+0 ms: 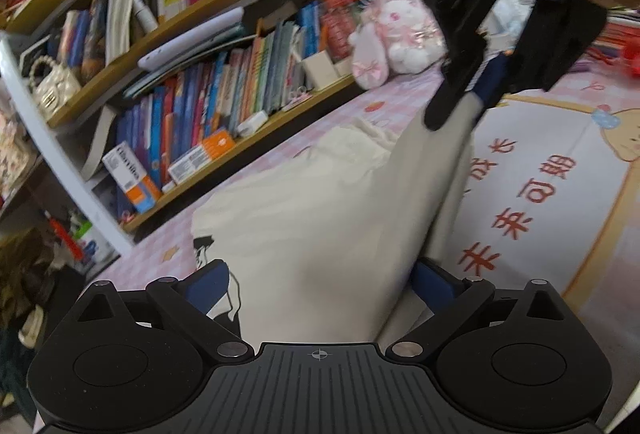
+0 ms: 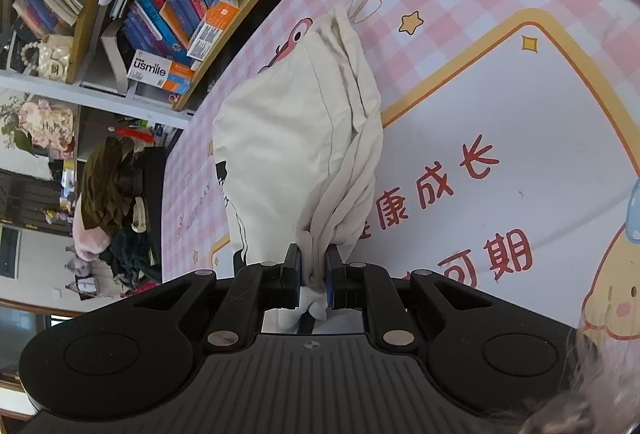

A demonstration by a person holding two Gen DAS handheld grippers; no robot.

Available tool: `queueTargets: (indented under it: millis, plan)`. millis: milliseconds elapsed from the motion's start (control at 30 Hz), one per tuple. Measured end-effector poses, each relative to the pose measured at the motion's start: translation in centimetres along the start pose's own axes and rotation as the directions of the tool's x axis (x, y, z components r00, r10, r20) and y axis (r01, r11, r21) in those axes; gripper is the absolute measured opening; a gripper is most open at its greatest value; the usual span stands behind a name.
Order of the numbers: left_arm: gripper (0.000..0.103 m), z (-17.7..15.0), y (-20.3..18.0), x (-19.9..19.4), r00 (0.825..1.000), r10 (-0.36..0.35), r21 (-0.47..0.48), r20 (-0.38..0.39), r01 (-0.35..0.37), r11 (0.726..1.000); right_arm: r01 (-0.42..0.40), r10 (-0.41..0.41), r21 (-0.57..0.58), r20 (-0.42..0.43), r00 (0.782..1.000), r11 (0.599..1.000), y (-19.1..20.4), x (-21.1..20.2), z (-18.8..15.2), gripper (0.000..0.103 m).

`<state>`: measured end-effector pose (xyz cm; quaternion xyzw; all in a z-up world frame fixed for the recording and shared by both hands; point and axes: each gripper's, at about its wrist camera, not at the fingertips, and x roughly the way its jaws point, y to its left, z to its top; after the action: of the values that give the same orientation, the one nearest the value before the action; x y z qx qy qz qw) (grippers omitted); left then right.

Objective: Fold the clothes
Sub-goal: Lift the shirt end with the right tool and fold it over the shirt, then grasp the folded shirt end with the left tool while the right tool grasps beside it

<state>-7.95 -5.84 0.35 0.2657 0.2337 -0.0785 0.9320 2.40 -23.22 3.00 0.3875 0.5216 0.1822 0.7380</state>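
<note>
Hanging bunched from your right gripper (image 2: 312,270), the cream garment (image 2: 288,137) trails down onto the counter (image 2: 480,81), its far end lying crumpled on the pink checked cover near the bookshelf (image 2: 168,5). Your right jaws are nearly closed and pinch a twisted gather of the cloth between the blue pads, with a small tuft poking out behind them. In the left wrist view the same garment (image 1: 320,218) rises as a broad taut sheet from your left gripper (image 1: 320,286) up to the right gripper (image 1: 460,101) held above it. Your left jaws stand wide apart with the cloth spread between them; you cannot tell from here whether the pads press on it. A black printed figure shows on the fabric beside the left finger. Beyond the garment, a pink and white plush rabbit (image 1: 396,33) sits on the counter against the shelf, which is crowded with books.
</note>
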Motion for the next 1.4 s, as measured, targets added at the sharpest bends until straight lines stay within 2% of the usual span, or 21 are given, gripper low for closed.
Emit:
queueTargets:
  millis: [133, 267, 367, 433, 533, 600, 667, 700, 733, 767, 800, 867, 933, 967, 1000, 1067, 1100, 1133, 1200, 1300, 1400]
  plan:
    - [0.099, 0.1, -0.3, -0.7, 0.998, -0.048, 0.044, 0.027, 0.047, 0.998, -0.008, 0.008, -0.018, 0.009, 1.0, 1.0, 0.7, 0.0, 0.0, 0.011]
    - [0.099, 0.1, -0.3, 0.1, 0.996, -0.091, 0.044, 0.008, 0.09, 0.995, -0.028, 0.029, -0.036, 0.025, 0.999, 0.999, 1.7, -0.1, 0.2, 0.011]
    - [0.099, -0.3, 0.2, 1.2, 0.999, -0.017, 0.042, -0.046, 0.019, 0.999, -0.039, 0.041, -0.047, 0.043, 0.998, 0.998, 2.2, -0.7, 0.3, 0.011]
    - [0.099, -0.9, 1.5, 1.8, 0.995, 0.032, 0.008, -0.091, -0.031, 0.999, -0.031, 0.033, -0.053, 0.051, 0.998, 0.998, 2.0, -1.2, 0.3, 0.011]
    - [0.099, -1.8, 3.7, 1.4, 0.995, 0.026, -0.044, -0.093, -0.03, 0.999, 0.019, -0.016, -0.067, 0.046, 0.999, 0.998, 0.9, -1.4, 0.1, 0.011]
    - [0.099, -2.3, 4.5, 1.0, 0.996, 0.01, -0.029, -0.086, -0.013, 1.0, 0.068, -0.066, -0.119, 0.021, 0.998, 0.99, 0.3, -1.0, -0.2, 0.011]
    - [0.099, -2.4, 4.8, 0.9, 0.996, -0.008, 0.009, -0.084, 0.009, 1.0, 0.137, -0.137, -0.21, 0.012, 0.99, 0.968, 0.3, -0.4, -0.9, 0.019]
    - [0.099, -2.4, 4.7, 0.8, 0.996, -0.014, 0.023, -0.084, 0.016, 1.0, 0.178, -0.179, -0.276, 0.023, 0.984, 0.944, 0.5, -0.3, -1.3, 0.024]
    - [0.099, -2.4, 4.8, 0.9, 0.996, -0.019, 0.035, -0.082, 0.022, 0.999, 0.231, -0.23, -0.37, 0.047, 0.972, 0.9, 1.0, -0.1, -1.9, 0.044]
    - [0.099, -2.3, 4.7, 0.8, 0.997, -0.024, 0.042, -0.08, 0.027, 0.999, 0.274, -0.269, -0.464, 0.078, 0.96, 0.842, 1.5, -0.1, -2.7, 0.052]
    - [0.099, -2.2, 4.8, 0.8, 0.996, -0.029, 0.04, -0.081, 0.032, 0.999, 0.315, -0.303, -0.576, 0.12, 0.945, 0.754, 2.2, 0.1, -3.7, 0.053]
    - [0.099, -2.1, 4.9, 0.9, 0.996, -0.039, 0.037, -0.083, 0.043, 0.998, 0.361, -0.343, -0.768, 0.195, 0.919, 0.529, 3.4, 0.7, -5.9, 0.055]
    - [0.099, -2.0, 5.3, 0.9, 0.995, -0.056, 0.022, -0.086, 0.058, 0.998, 0.342, -0.325, -0.889, 0.241, 0.914, 0.305, 4.2, 1.4, -8.3, 0.059]
    - [0.099, -2.0, 5.5, 0.9, 0.994, -0.064, 0.015, -0.086, 0.066, 0.998, 0.323, -0.307, -0.922, 0.249, 0.918, 0.216, 4.4, 1.8, -9.3, 0.061]
    - [0.099, -1.9, 5.8, 1.0, 0.994, -0.071, 0.01, -0.086, 0.073, 0.997, 0.305, -0.29, -0.942, 0.254, 0.923, 0.144, 4.6, 2.2, -10.2, 0.062]
    - [0.099, -1.8, 6.2, 1.1, 0.992, -0.088, -0.007, -0.087, 0.088, 0.996, 0.27, -0.26, -0.963, 0.255, 0.931, 0.023, 5.1, 3.1, -11.7, 0.062]
    - [0.099, -1.7, 6.5, 1.2, 0.991, -0.097, -0.018, -0.088, 0.096, 0.995, 0.254, -0.249, -0.967, 0.252, 0.935, -0.026, 5.2, 3.7, -12.4, 0.062]
    - [0.099, -1.6, 6.7, 1.4, 0.99, -0.106, -0.03, -0.09, 0.104, 0.994, 0.242, -0.247, -0.969, 0.249, 0.937, -0.058, 5.3, 4.3, -12.9, 0.061]
    - [0.099, -1.4, 7.2, 1.5, 0.988, -0.121, -0.054, -0.091, 0.116, 0.992, 0.223, -0.248, -0.969, 0.242, 0.938, -0.103, 5.5, 5.4, -13.6, 0.06]
    - [0.099, -1.3, 7.9, 1.7, 0.985, -0.145, -0.093, -0.092, 0.136, 0.986, 0.209, -0.261, -0.968, 0.24, 0.935, -0.142, 5.3, 6.9, -14.1, 0.059]
    - [0.099, -1.3, 8.2, 1.8, 0.983, -0.16, -0.11, -0.09, 0.15, 0.983, 0.23, -0.288, -0.958, 0.272, 0.918, -0.172, 4.9, 7.7, -14.8, 0.054]
